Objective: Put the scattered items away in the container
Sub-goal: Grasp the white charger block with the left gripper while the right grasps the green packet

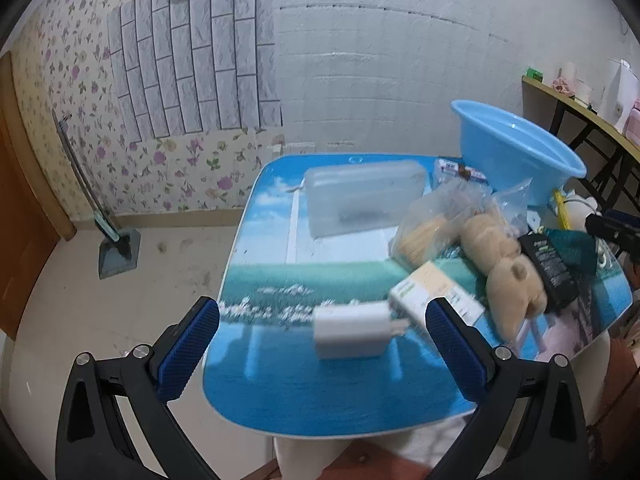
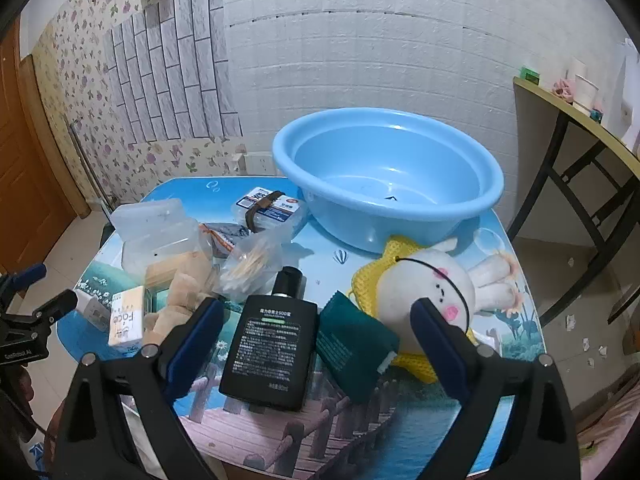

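A blue basin [image 2: 388, 178] stands at the table's far side, holding only a small dark speck; it also shows in the left wrist view [image 1: 516, 152]. My left gripper [image 1: 322, 326] is open, its jaws either side of a white charger plug [image 1: 352, 330]. My right gripper [image 2: 318, 328] is open and empty, above a black bottle [image 2: 268, 344] and a green pouch [image 2: 354, 350]. A white bunny toy [image 2: 428, 292], a beige bear [image 2: 180, 300], a small Face box [image 2: 126, 322], a toothpick bag [image 2: 252, 264] and a clear plastic box [image 2: 156, 228] lie scattered.
The small table [image 1: 280, 368] has a blue sea print; its near and left edges drop to tiled floor. A packet with a brown band [image 2: 266, 208] lies by the basin. A side table [image 2: 576, 128] stands at right. A dustpan [image 1: 116, 252] leans at the wall.
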Demonstrator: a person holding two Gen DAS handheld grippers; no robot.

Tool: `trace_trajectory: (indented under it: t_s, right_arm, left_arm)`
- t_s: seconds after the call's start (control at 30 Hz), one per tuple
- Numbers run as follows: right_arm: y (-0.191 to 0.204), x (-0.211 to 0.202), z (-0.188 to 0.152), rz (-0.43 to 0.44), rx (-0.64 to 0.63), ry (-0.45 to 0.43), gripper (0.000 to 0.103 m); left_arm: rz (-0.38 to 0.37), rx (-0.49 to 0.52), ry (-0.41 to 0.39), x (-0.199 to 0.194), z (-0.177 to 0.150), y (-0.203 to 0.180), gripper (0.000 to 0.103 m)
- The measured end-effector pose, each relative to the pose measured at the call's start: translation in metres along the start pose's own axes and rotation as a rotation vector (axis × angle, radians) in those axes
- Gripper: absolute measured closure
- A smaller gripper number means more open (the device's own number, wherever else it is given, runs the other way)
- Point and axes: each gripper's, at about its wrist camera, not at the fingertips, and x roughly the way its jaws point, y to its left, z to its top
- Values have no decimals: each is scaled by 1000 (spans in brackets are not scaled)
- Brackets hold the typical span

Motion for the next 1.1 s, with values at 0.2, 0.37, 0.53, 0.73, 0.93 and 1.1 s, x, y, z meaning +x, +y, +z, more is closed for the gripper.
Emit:
trace_trajectory:
  t_s: [0.2, 0.37, 0.53, 0.73, 0.93, 1.1]
  right_arm:
    - [-6, 0, -6, 21, 11, -2, 22]
    - [-9, 3, -15, 39, 18, 27, 31]
    - [-13, 8, -26, 44, 45, 64, 38]
    - [-2, 14, -26, 72, 46, 92, 39]
    - [-13, -1, -15, -45, 46, 25, 39]
    - [-35, 11, -14, -49, 125, 68, 39]
  left_arm:
    - [13, -49, 40, 9, -7, 17, 0]
    - [-65, -43, 61, 18, -11, 8, 0]
    - [-97, -9, 80, 28, -12, -7, 0]
    - [-102, -4, 92, 39, -11, -10, 0]
    - [-106, 20, 85, 38, -3, -12, 20]
    - [-85, 8, 98, 38, 0, -7, 42]
